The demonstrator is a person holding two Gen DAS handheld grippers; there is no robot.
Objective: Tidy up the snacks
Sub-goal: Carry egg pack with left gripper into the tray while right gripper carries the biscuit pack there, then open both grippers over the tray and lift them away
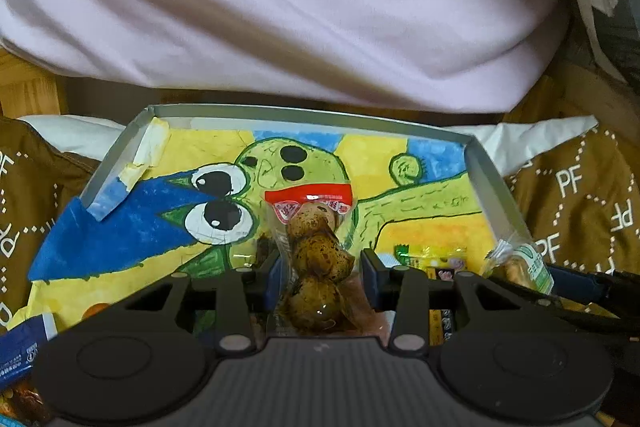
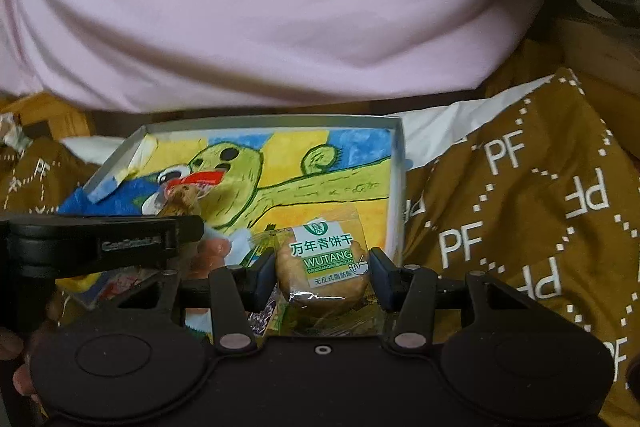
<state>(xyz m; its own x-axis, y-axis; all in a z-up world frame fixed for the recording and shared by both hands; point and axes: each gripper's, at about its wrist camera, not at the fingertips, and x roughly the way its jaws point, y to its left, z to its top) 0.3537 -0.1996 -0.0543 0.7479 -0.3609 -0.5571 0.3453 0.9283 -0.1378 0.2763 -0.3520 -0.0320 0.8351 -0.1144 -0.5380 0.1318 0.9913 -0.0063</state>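
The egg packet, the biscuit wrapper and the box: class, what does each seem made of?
Egg packet: clear glossy plastic film, probably; the speckled eggs show through. Biscuit wrapper: thin clear plastic with a printed label; it crinkles and glints. Box: likely matte grey card, with thin folded walls and a painted paper lining.

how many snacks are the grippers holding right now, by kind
Quail egg packet, clear with a red top, in the left gripper: 1
Round biscuit packet, green and white label, in the right gripper: 1
Total held: 2
Other wrappers low in the tray are too hidden to count.
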